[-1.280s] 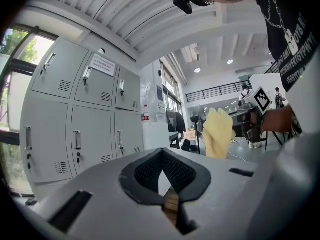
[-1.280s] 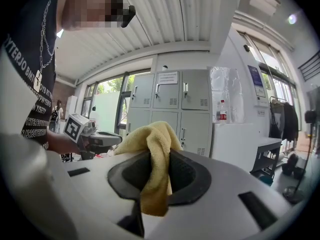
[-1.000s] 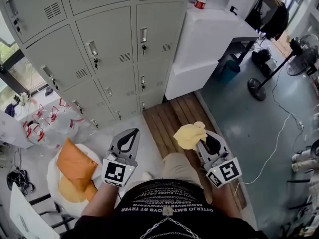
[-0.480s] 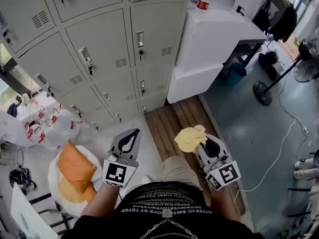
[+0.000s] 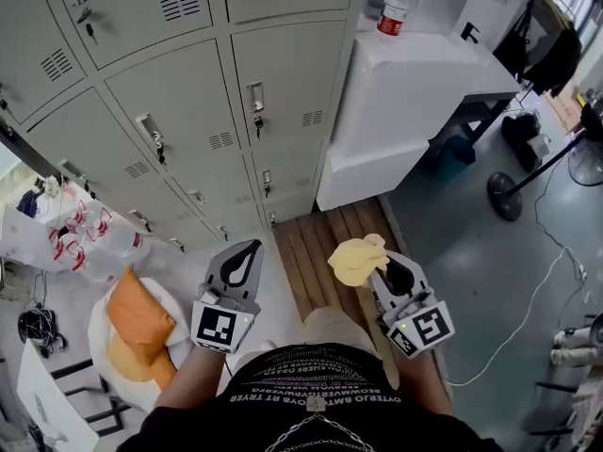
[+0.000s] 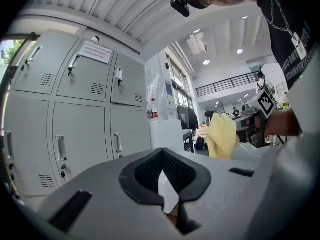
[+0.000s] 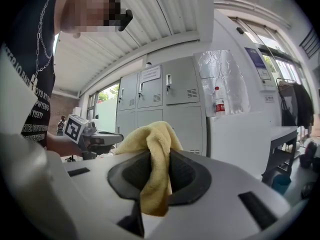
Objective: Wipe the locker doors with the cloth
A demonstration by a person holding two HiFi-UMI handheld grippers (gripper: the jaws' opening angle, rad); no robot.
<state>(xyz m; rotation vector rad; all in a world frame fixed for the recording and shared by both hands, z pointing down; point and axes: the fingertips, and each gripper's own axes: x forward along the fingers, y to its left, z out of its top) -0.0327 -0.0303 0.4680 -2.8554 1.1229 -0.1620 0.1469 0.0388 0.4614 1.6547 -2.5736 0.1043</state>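
A bank of grey locker doors [image 5: 207,111] fills the upper left of the head view, each with a handle and vent slots; the same lockers [image 6: 75,114] show in the left gripper view and lockers [image 7: 165,104] in the right gripper view. My right gripper [image 5: 380,264] is shut on a yellow cloth [image 5: 356,258], which bunches over its tips; the cloth [image 7: 152,164] hangs between the jaws. My left gripper [image 5: 243,255] is shut with nothing in it, its jaws meeting. Both are held low, well short of the lockers.
A white cabinet [image 5: 415,102] with a red-labelled bottle [image 5: 394,8] stands right of the lockers. A wooden pallet [image 5: 320,243] lies on the floor below. An orange cushion on a white chair [image 5: 137,323] sits at left, plastic bags [image 5: 85,238] behind it. A fan stand [image 5: 528,182] and cables are at right.
The head view has tilted up and nearer the lockers, so they sit lower in frame. Both grippers hold the same pose, the cloth still clamped in the right one.
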